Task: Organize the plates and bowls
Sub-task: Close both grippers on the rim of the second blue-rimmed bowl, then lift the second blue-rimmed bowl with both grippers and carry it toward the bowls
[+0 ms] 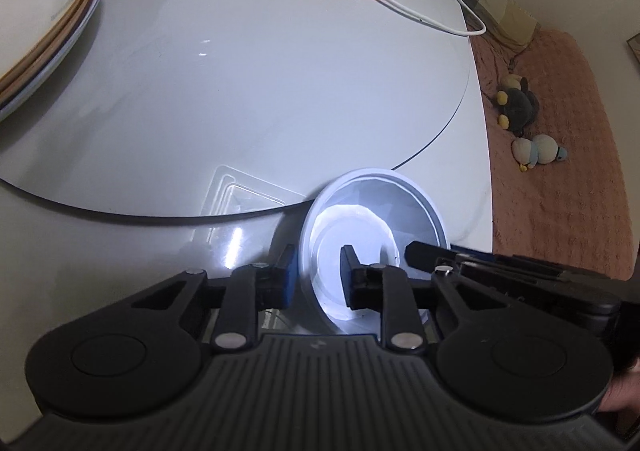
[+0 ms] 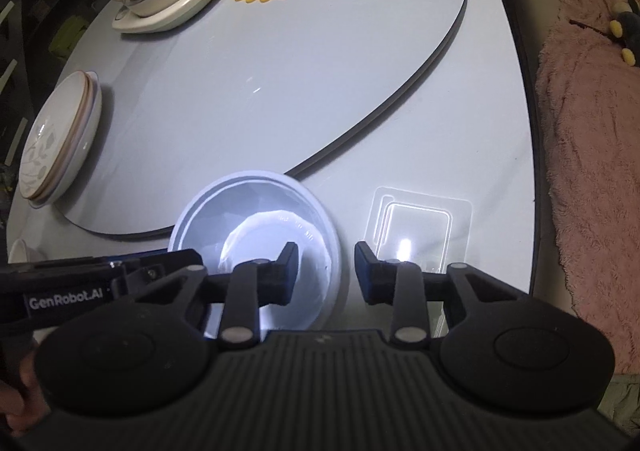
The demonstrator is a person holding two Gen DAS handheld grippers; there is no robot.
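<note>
The left gripper [image 1: 318, 271] stands open with its fingers astride the left rim of the pale blue faceted plastic bowl [image 1: 372, 211]: the left finger is outside the wall and the right finger inside the hollow, neither one clearly pressing. The bowl lies directly ahead of that tool, at the near edge of the grey round table [image 1: 260, 91], just short of the raised turntable. Far ahead and to the left sits the stack of white shallow plates [image 1: 40, 11]. Seen from the right wrist, the right gripper [image 2: 327, 271] is also parted, straddling the bowl's right rim, left finger over the hollow, right finger outside, beside a clear plastic tray [image 2: 420, 227]. Both tools look equally near; closing either would likely pinch the wall.
</note>
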